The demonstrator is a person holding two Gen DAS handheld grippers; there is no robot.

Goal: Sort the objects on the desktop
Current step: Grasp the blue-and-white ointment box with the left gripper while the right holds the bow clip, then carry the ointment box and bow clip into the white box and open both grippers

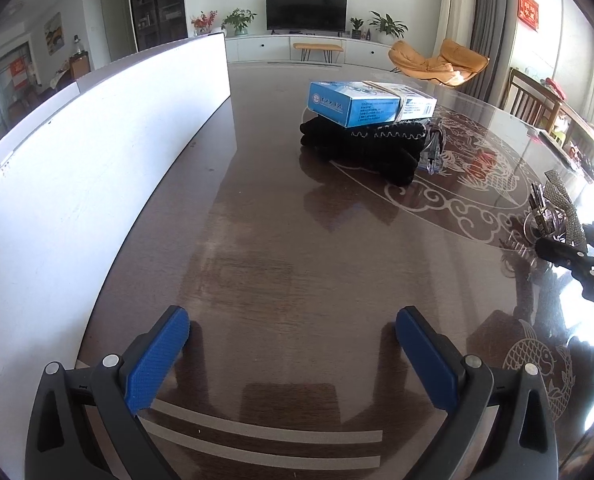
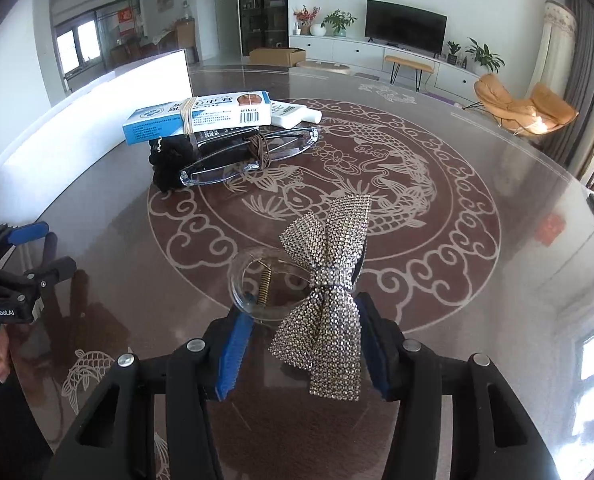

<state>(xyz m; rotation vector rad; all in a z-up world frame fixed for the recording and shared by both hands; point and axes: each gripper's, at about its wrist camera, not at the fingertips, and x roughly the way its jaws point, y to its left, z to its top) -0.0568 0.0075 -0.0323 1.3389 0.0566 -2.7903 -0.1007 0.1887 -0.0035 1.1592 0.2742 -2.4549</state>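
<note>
While the right hand-held gripper (image 2: 303, 350) clamps the rhinestone bow hair clip (image 2: 329, 304) above the dark counter (image 2: 457, 280), the sorted pile under the blue-and-white box (image 2: 197, 118) lies ahead-left; the left hand-held gripper (image 1: 293, 356) gapes empty.

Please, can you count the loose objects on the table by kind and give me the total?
Boxes: 1, the blue-and-white box
Bottles: 1, the white bottle
Clear cases: 1, the clear case
Black fabric items: 1, the black fabric piece
Hair clips: 1, the rhinestone bow clip, between the right gripper's fingers
Total: 5
</note>
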